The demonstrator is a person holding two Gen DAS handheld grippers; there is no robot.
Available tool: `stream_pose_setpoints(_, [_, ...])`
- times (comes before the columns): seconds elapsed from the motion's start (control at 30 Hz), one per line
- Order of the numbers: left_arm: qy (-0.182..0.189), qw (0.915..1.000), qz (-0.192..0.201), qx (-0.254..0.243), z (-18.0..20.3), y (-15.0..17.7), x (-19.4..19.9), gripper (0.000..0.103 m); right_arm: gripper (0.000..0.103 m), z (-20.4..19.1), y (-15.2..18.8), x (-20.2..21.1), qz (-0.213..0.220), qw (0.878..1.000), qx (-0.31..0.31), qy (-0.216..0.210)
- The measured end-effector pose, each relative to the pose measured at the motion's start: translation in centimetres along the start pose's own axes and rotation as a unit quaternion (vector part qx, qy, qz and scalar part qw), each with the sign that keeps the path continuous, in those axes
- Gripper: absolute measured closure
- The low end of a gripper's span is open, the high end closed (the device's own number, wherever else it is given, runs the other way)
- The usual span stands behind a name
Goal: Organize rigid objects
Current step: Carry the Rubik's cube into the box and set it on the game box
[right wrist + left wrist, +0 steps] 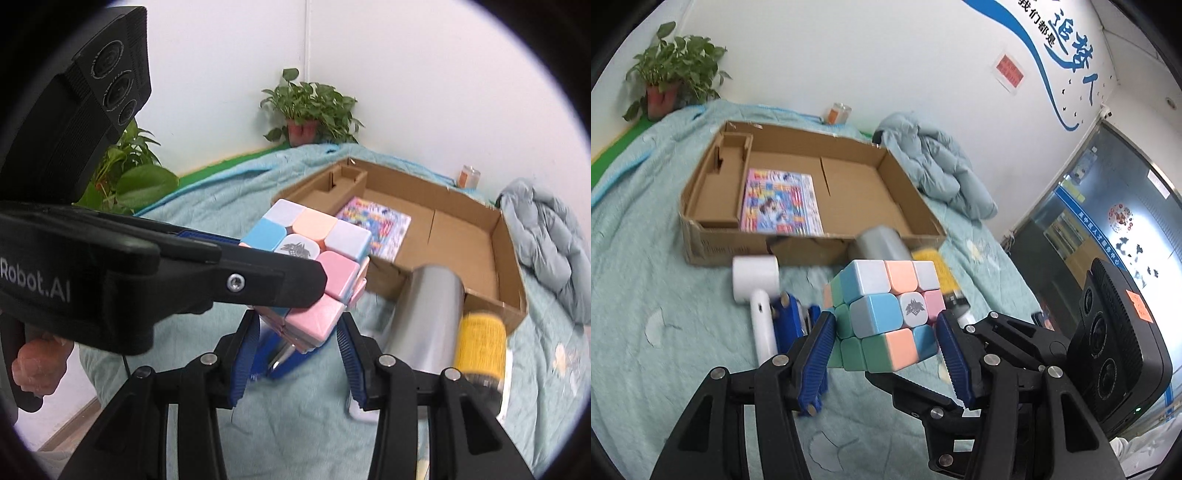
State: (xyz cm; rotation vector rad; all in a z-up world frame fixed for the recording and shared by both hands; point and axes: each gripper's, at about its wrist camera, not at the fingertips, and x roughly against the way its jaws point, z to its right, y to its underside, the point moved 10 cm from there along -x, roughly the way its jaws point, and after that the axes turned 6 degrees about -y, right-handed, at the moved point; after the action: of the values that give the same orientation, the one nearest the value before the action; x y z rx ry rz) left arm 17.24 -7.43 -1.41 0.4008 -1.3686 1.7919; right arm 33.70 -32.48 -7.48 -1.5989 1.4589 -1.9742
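You hold the pastel puzzle cube [882,314] lifted off the teal bedspread [646,258], your left gripper [886,332] clamped on its two sides, while your right gripper [295,332] also seems pressed on the cube's lower edge, though blur makes that contact uncertain. The carry step is under way: ahead of both grippers lies the open cardboard box [905,206], a magazine [779,203] flat inside. The next move calls for going over the near wall to the bare floor beside the magazine.

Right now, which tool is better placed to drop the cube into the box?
Probably the left tool: it clamps the cube squarely, facing the box. The right tool only pinches its lower corner.
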Motion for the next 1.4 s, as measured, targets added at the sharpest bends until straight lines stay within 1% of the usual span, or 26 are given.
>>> stream_pose_setpoints(0.13, [0.001,0.9999,0.01,0.006,-0.6,-1.7,0.4,0.049,0.061,0.2,-1.3,-0.4,0.005,1.0,0.01,0.006])
stream_pose_setpoints(0.23, [-0.005,0.9998,0.022,-0.001,-0.8,-3.0,0.5,0.049,0.061,0.6,-2.6,-0.9,0.01,1.0,0.017,0.008])
stream_pose_setpoints(0.4, [-0.011,0.9996,0.028,-0.001,-1.7,-5.7,-0.3,0.049,0.061,1.9,-4.7,-2.4,0.008,1.0,0.019,0.01])
stream_pose_setpoints(0.6, [-0.022,0.9992,0.031,-0.011,-2.9,-9.4,-2.2,0.049,0.061,3.2,-7.3,-4.4,0.009,1.0,0.011,0.011])
stream_pose_setpoints(0.8, [-0.019,0.9994,0.027,-0.01,-4.8,-12.5,-4.9,0.049,0.061,4.8,-8.8,-6.4,-0.002,1.0,0.008,0.015])
stream_pose_setpoints(1.0, [-0.024,0.9997,0.005,0.001,-7.9,-14.5,-8.8,0.049,0.061,6.4,-9.4,-9.7,-0.031,1.0,-0.001,-0.001])
stream_pose_setpoints(1.1, [-0.029,0.9994,-0.01,0.018,-9.8,-14.9,-11.0,0.05,0.061,7.0,-9.2,-11.7,-0.049,0.998,-0.018,-0.02])
stream_pose_setpoints(1.13, [-0.031,0.9992,-0.013,0.021,-10.3,-15.0,-11.6,0.051,0.061,7.1,-9.1,-12.2,-0.055,0.998,-0.019,-0.022])
stream_pose_setpoints(1.2, [-0.032,0.9988,-0.024,0.03,-11.5,-15.0,-13.0,0.059,0.06,7.7,-8.7,-13.7,-0.076,0.997,-0.021,-0.019])
stream_pose_setpoints(1.23, [-0.034,0.9984,-0.03,0.034,-12.1,-14.9,-13.7,0.06,0.06,7.8,-8.5,-14.4,-0.086,0.996,-0.023,-0.022])
stream_pose_setpoints(1.27, [-0.037,0.9977,-0.038,0.041,-12.9,-14.7,-14.4,0.062,0.06,7.9,-8.2,-15.1,-0.099,0.994,-0.029,-0.028])
stream_pose_setpoints(1.37, [-0.044,0.9958,-0.053,0.06,-15.0,-13.4,-16.1,0.063,0.06,7.6,-6.9,-16.9,-0.14,0.987,-0.056,-0.056])
stream_pose_setpoints(1.4, [-0.047,0.9949,-0.06,0.065,-15.6,-12.9,-16.7,0.067,0.06,7.5,-6.6,-17.2,-0.149,0.985,-0.058,-0.058])
